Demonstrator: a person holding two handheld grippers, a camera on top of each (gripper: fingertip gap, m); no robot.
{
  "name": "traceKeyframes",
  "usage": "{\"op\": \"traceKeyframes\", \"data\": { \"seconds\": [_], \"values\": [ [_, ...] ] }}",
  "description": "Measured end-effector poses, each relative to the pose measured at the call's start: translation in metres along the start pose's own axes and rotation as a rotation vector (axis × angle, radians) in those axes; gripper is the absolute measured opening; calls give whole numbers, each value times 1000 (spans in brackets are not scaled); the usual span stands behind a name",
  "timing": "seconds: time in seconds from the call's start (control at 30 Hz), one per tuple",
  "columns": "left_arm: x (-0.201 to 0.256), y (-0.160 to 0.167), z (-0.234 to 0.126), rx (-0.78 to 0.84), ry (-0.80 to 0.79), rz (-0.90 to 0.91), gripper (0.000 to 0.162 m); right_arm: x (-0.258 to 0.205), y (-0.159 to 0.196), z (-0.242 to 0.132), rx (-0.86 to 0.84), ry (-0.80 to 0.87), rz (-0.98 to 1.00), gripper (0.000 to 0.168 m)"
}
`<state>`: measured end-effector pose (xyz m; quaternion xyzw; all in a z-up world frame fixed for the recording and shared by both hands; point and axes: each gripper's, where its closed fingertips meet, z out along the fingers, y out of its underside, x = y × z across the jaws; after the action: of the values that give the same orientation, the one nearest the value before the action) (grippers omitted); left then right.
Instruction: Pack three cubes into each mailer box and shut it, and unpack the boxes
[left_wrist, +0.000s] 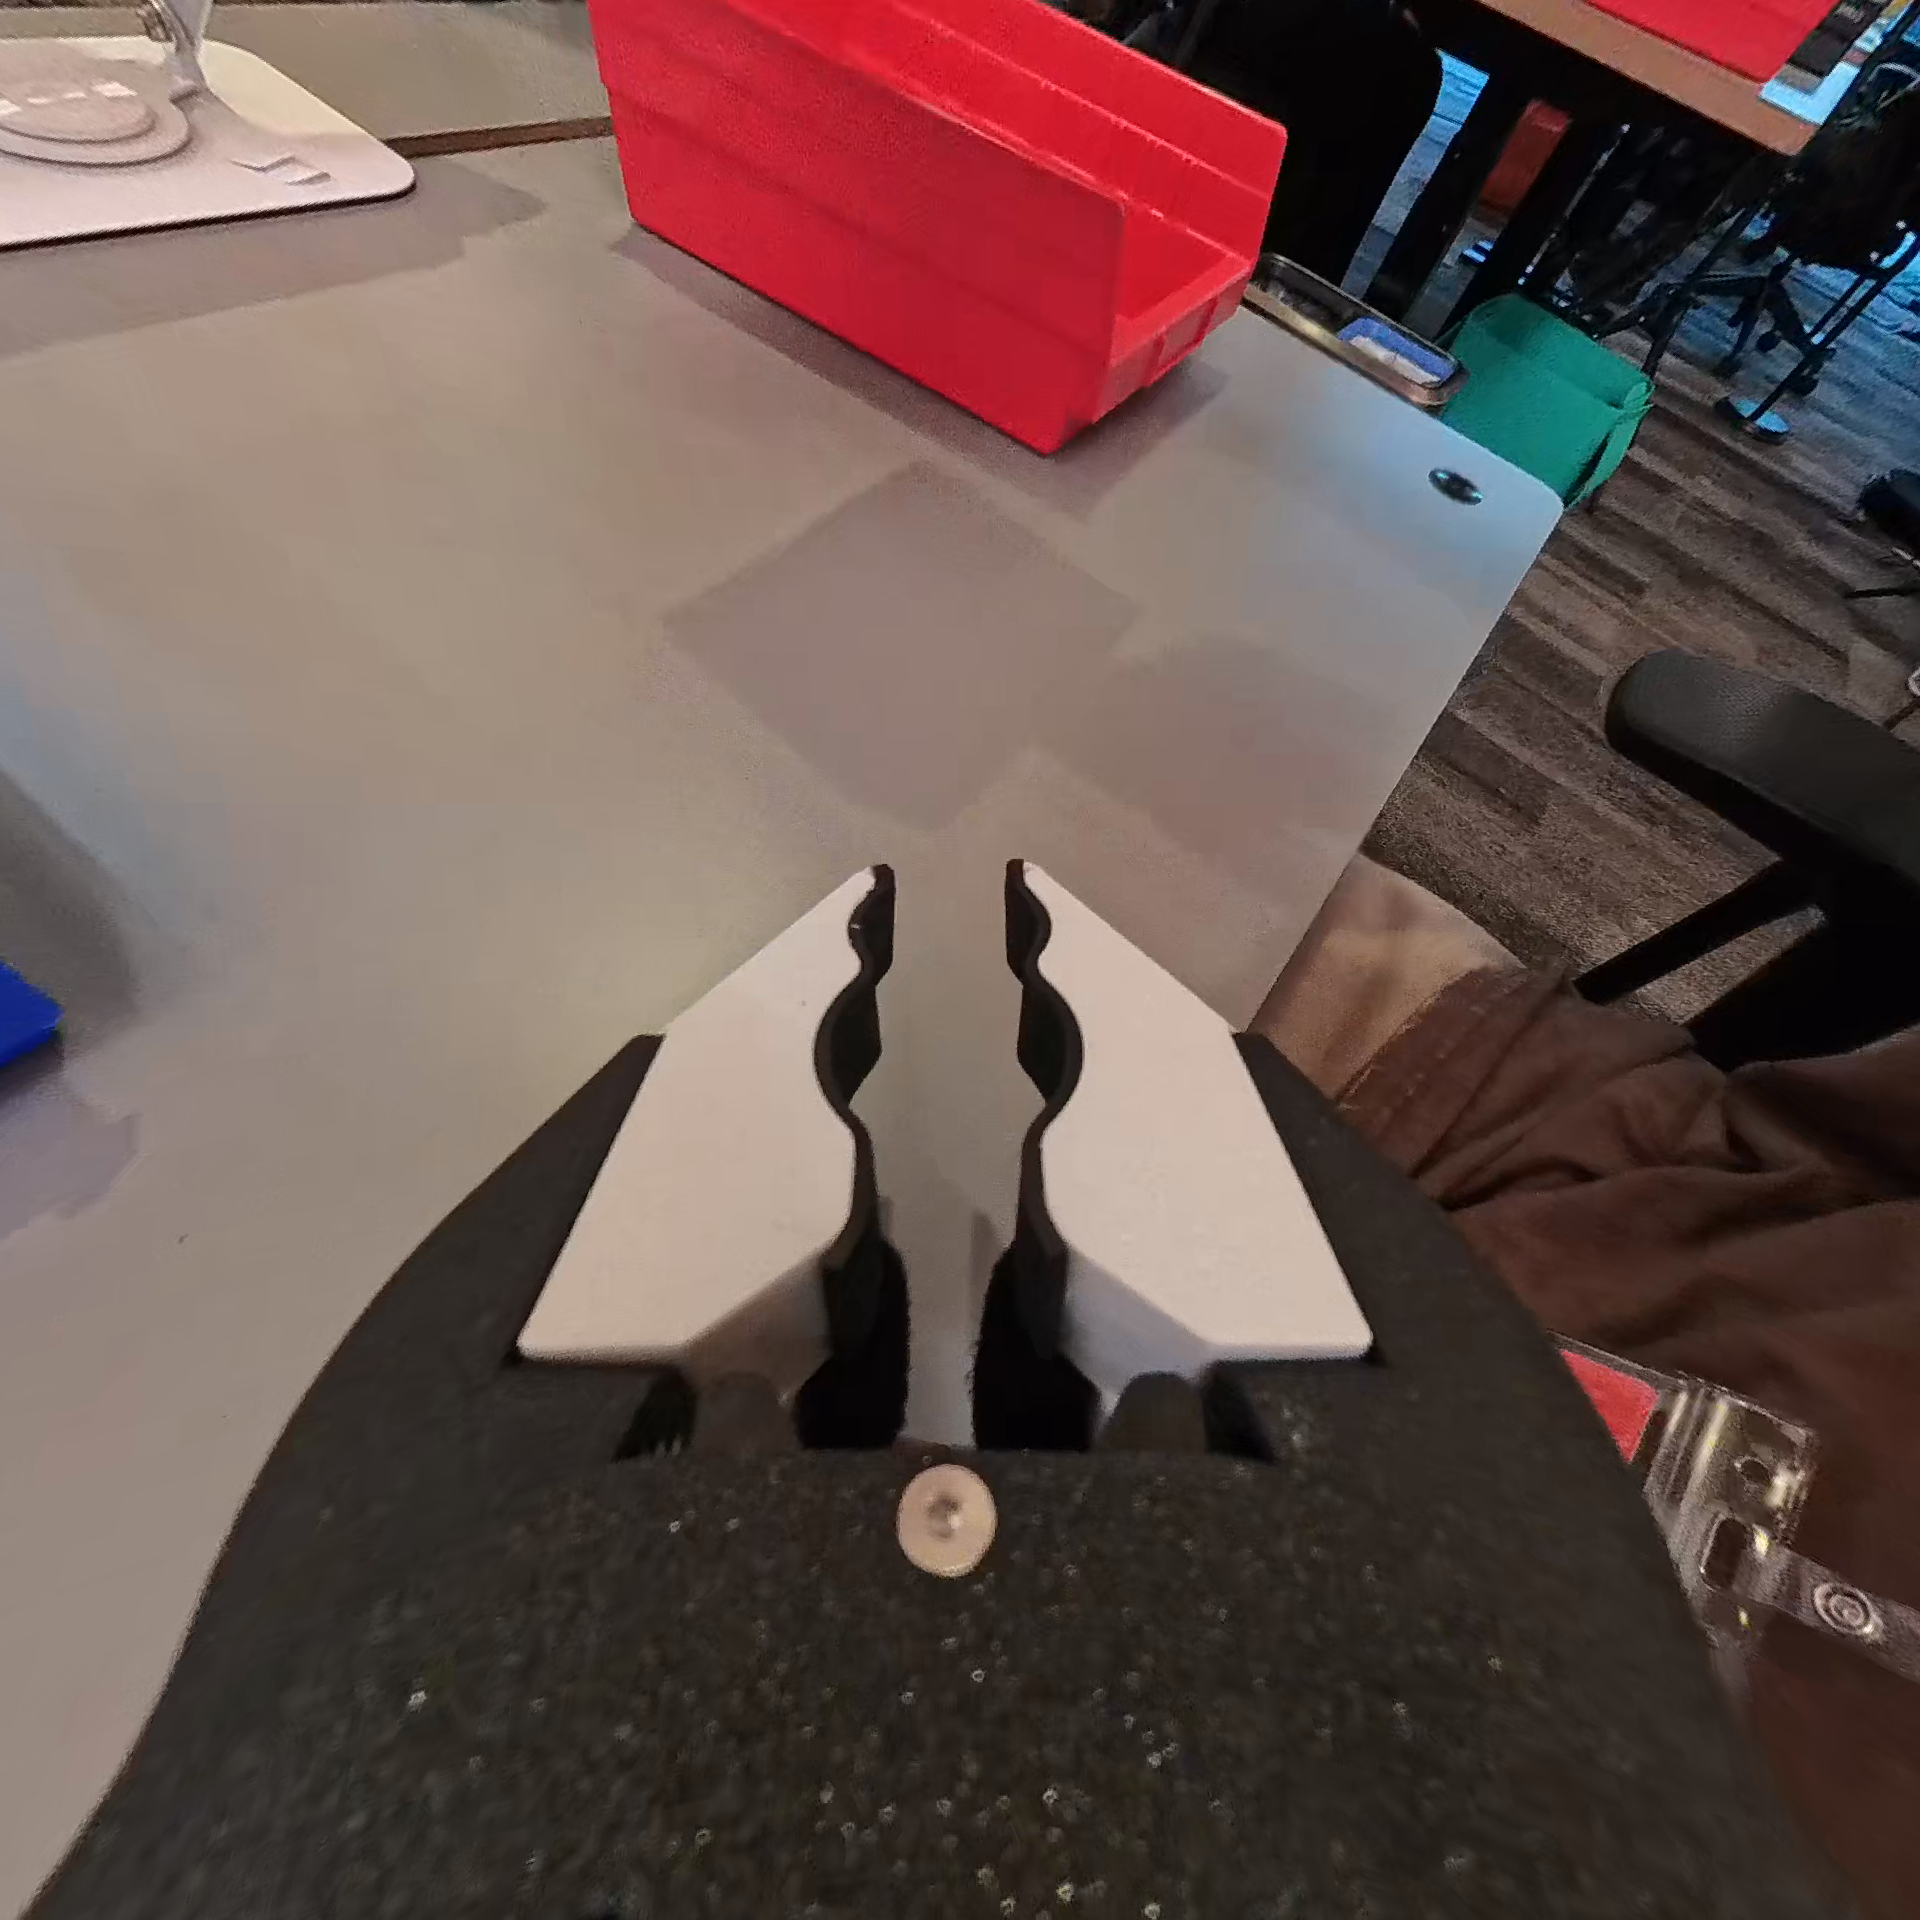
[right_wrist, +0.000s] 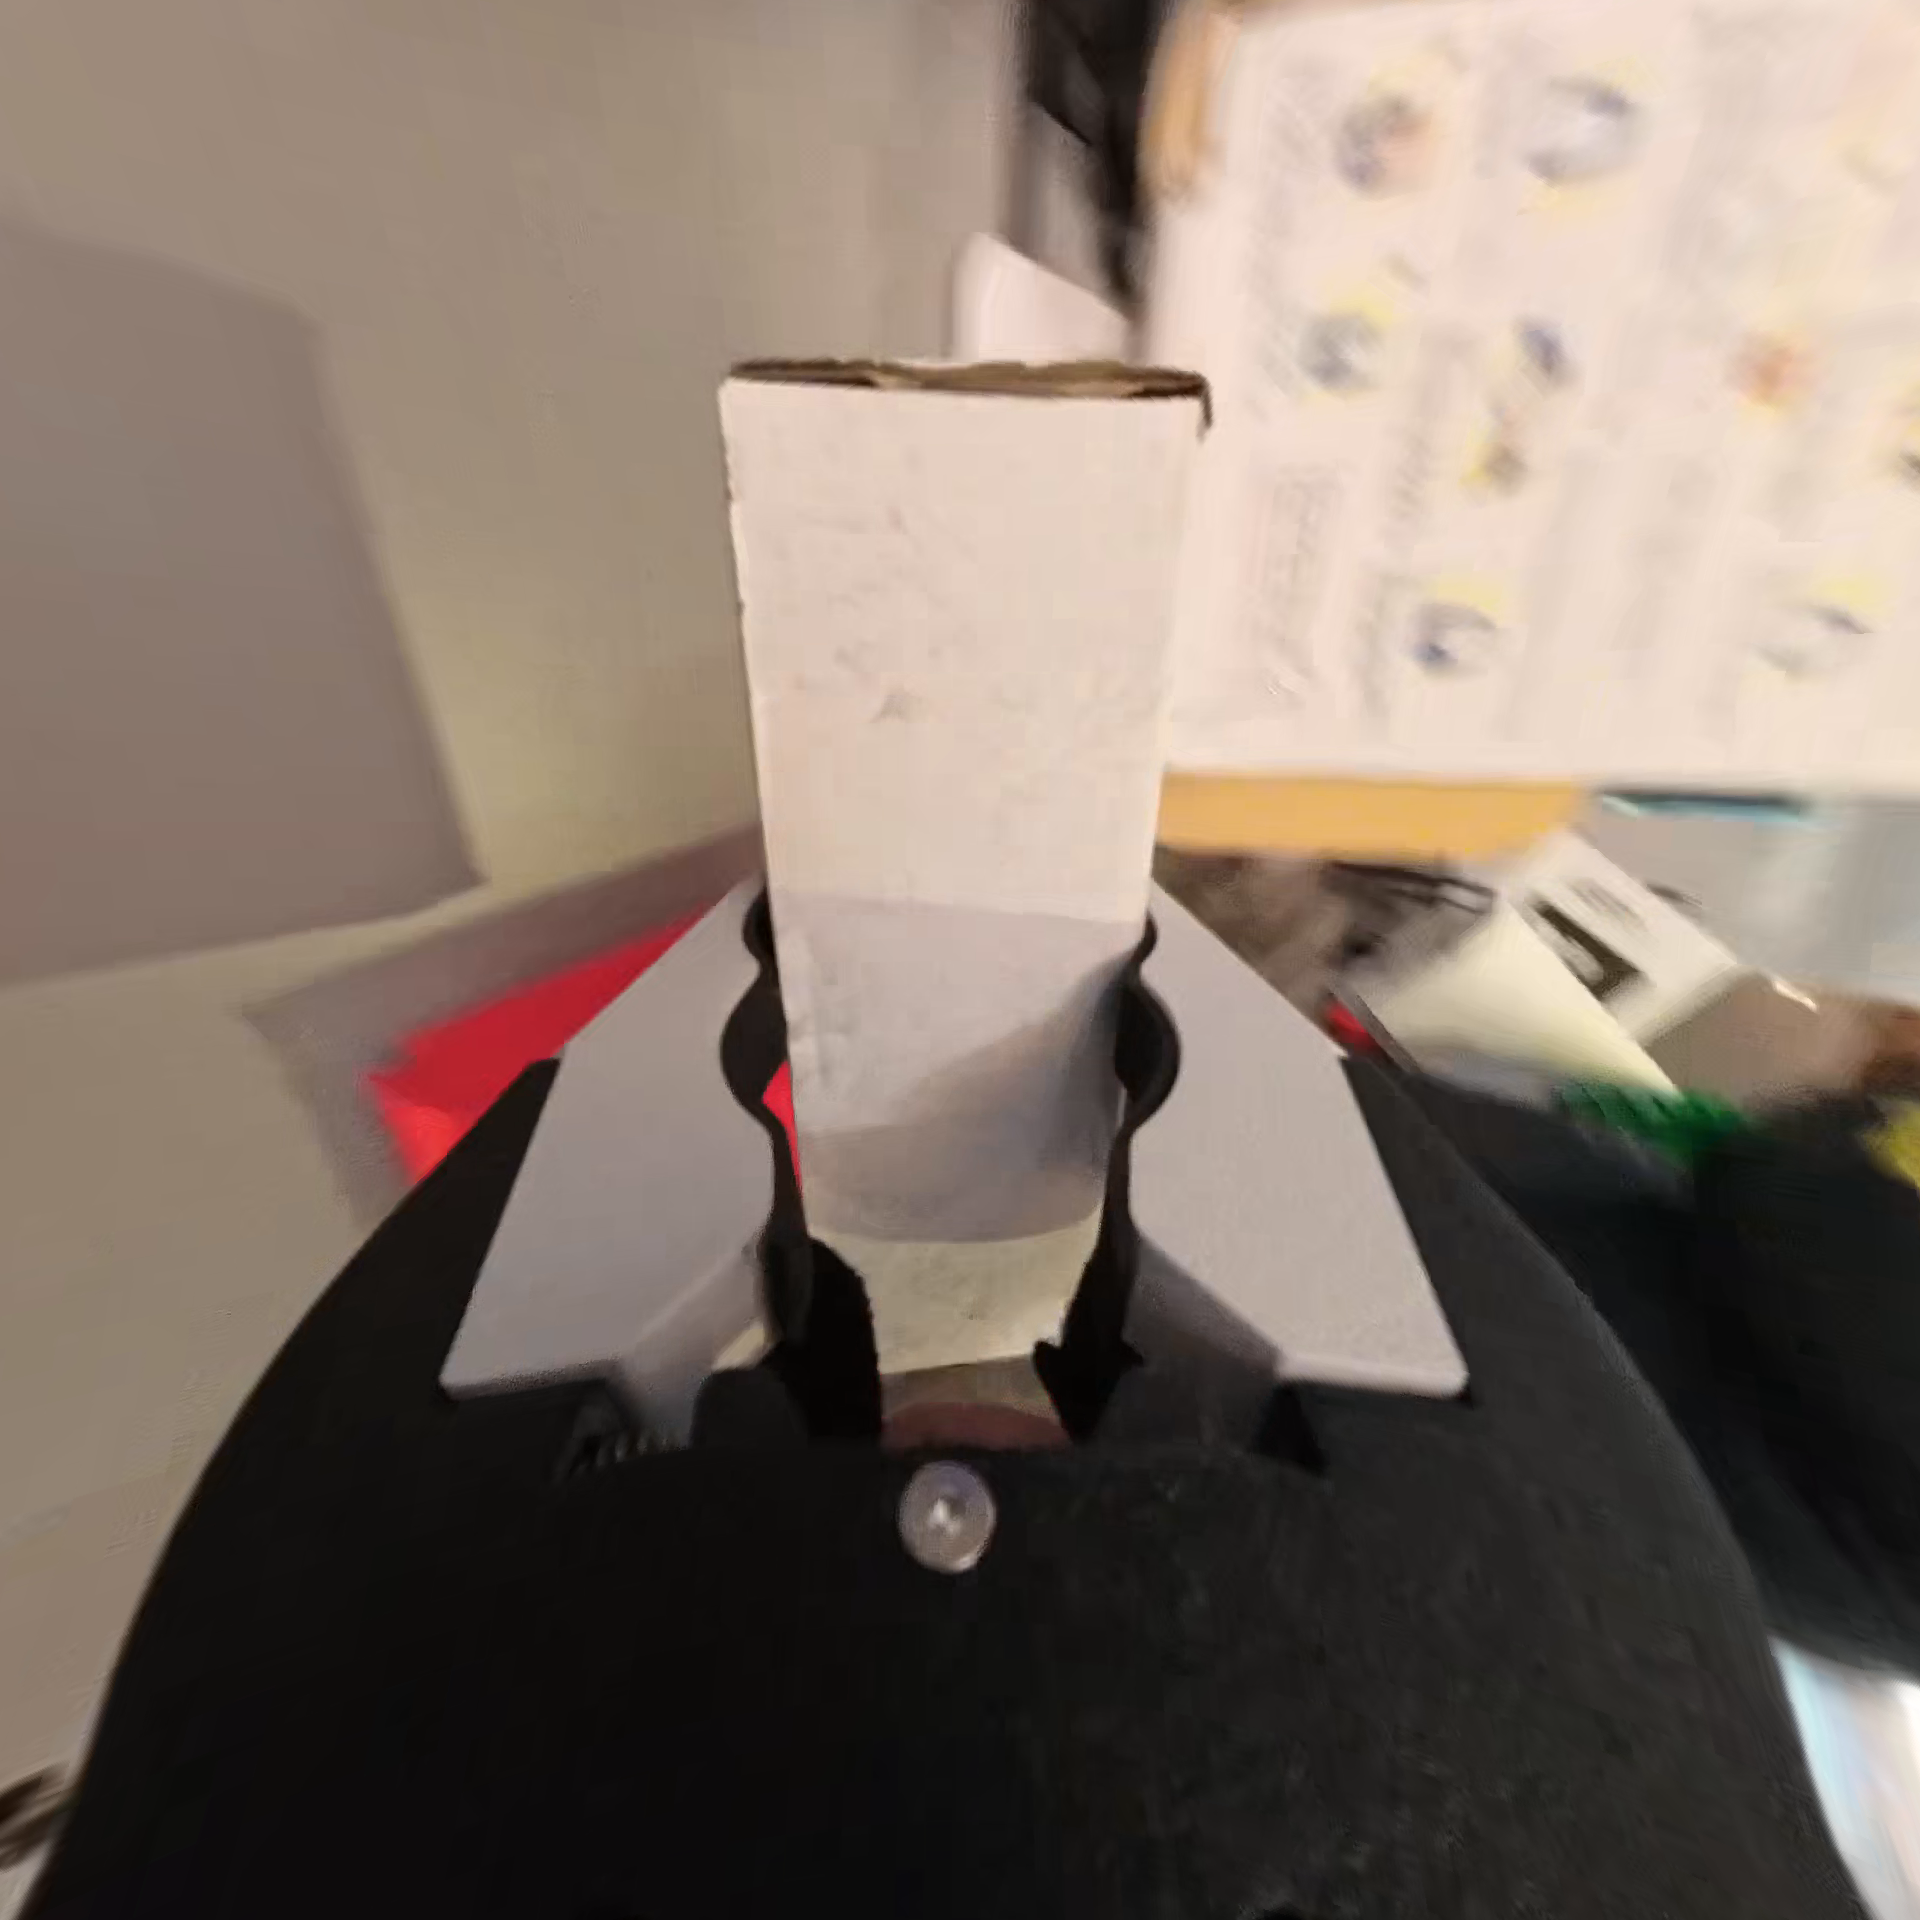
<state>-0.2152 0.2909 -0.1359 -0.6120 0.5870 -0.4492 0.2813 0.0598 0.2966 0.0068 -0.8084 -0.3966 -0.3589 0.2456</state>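
My right gripper (right_wrist: 951, 925) is shut on a white mailer box (right_wrist: 961, 644), gripped by its narrow sides. The box sticks out ahead of the fingers, held up in the air, its brown cardboard edge at the far end. The background is blurred by motion. My left gripper (left_wrist: 948, 873) hovers over the grey table (left_wrist: 416, 644); its jaws stand a narrow gap apart with nothing between them. A blue cube (left_wrist: 21, 1023) shows only as a corner at the left edge of the left wrist view. A red bin (left_wrist: 914, 197) stands at the far side of the table.
A white pad (left_wrist: 177, 156) lies at the table's far left. The table's right edge and rounded corner (left_wrist: 1496, 520) drop to the floor, with a black chair (left_wrist: 1766, 748), a green container (left_wrist: 1548, 405) and a person's brown clothing (left_wrist: 1621, 1164) beside it. A red patch (right_wrist: 499, 1049) shows below the right gripper. The tips of one gripper are about 30 cm away from the tips of the other.
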Motion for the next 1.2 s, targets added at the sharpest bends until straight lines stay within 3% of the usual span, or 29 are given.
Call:
{"op": "traceKeyframes", "data": {
  "seconds": [0.1,0.23,0.33,0.5,0.7,0.8,0.97,1.2],
  "values": [
    [0,1,6,-12,11,-6,19,26,78,9,-16,129,-20,63],
    [-6,0,13,-22,-7,6,19,11,162,73,-27,132,41,63],
    [-12,2,14,-25,-22,1,19,-2,199,118,-118,136,1,63],
    [-23,5,12,-28,-71,-1,16,-8,200,167,-132,147,-120,63],
    [-25,5,7,-23,-92,4,13,-14,195,196,-142,156,-212,63],
    [-27,6,5,-24,-107,19,13,-22,194,200,-146,157,-187,63],
    [-23,5,6,-15,-76,10,13,-56,199,200,-165,-47,-129,71],
    [-16,4,7,-17,-56,32,14,-71,197,197,-196,-158,-115,80]
  ]
}}
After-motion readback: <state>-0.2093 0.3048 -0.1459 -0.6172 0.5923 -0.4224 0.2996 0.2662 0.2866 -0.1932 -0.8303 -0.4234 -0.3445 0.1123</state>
